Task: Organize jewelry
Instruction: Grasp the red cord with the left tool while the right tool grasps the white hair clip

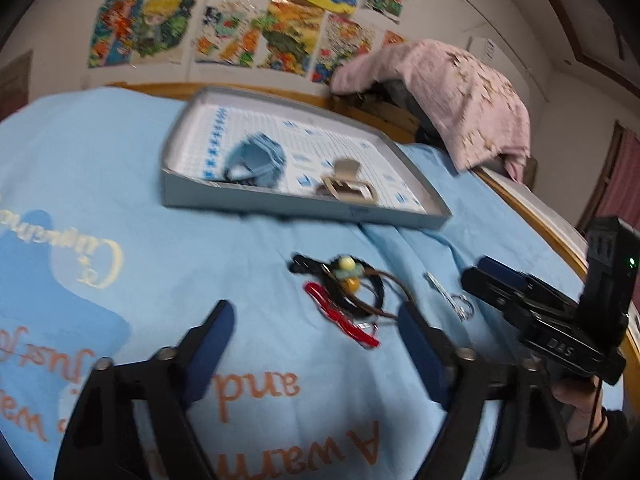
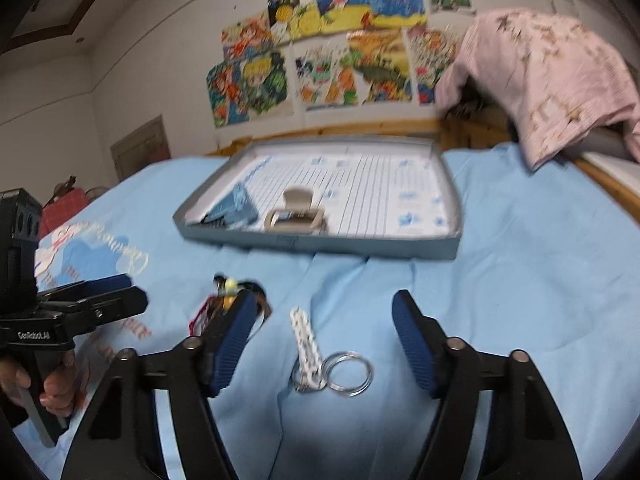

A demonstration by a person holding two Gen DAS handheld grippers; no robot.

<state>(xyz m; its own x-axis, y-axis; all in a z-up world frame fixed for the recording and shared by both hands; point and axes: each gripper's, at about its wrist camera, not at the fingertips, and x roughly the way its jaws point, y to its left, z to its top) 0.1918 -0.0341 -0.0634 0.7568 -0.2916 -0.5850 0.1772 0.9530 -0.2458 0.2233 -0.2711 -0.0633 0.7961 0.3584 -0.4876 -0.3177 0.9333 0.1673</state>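
Okay, both my grippers are open, holding nothing. Right gripper (image 2: 324, 344) straddles the white keychain strap (image 2: 306, 344) with its metal rings (image 2: 348, 372) on the blue bedspread (image 2: 520, 280): light, floppy, slippery rings, so I'd pinch the strap. Left gripper (image 1: 316, 332) faces the tangled cord bracelets (image 1: 344, 292), probably beaded; blur hides detail. The tray (image 1: 256, 198) sits beyond.

My left claw (image 1: 316, 332) and right claw (image 2: 324, 336) both tilt downward, jaws apart and gripping nothing, side by side.
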